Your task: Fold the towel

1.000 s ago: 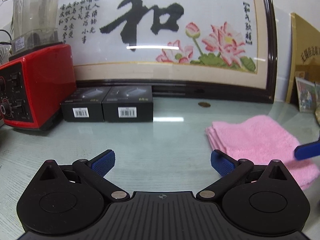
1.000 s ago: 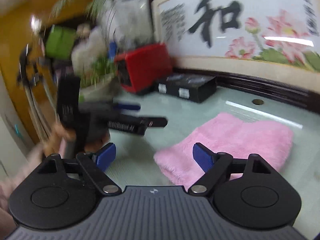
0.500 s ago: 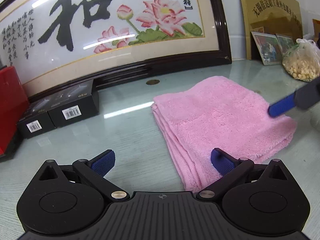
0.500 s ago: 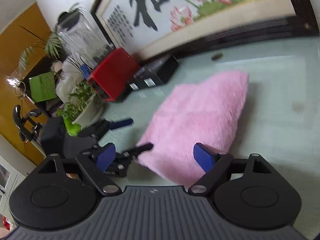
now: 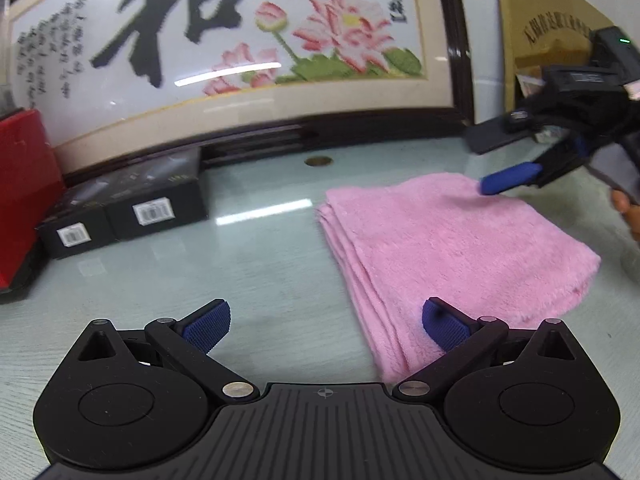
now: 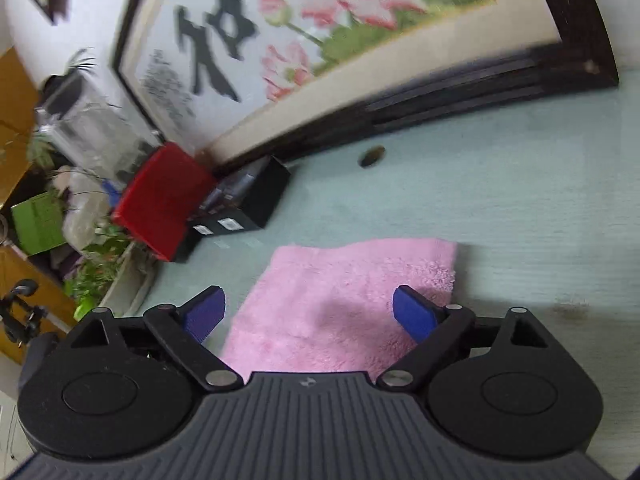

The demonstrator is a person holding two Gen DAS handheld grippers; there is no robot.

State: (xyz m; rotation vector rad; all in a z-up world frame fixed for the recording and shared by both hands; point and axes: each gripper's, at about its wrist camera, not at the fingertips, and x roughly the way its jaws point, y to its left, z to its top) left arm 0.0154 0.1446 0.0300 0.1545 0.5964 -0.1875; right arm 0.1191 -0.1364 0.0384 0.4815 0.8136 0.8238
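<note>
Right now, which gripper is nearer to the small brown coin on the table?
The right gripper, probably. It hovers over the pink towel's far edge, the side toward the coin. The left gripper is at the towel's near corner, farther off.

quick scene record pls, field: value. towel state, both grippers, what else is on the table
towel: pink towel, folded into a stack of layers, flat on the table
left gripper: open, empty, at the towel's near corner
right gripper: open, empty, over the towel's far side; one blue fingertip also shows in the left view
background: framed picture leaning at the back
other items: two black boxes, red appliance, coin
</note>
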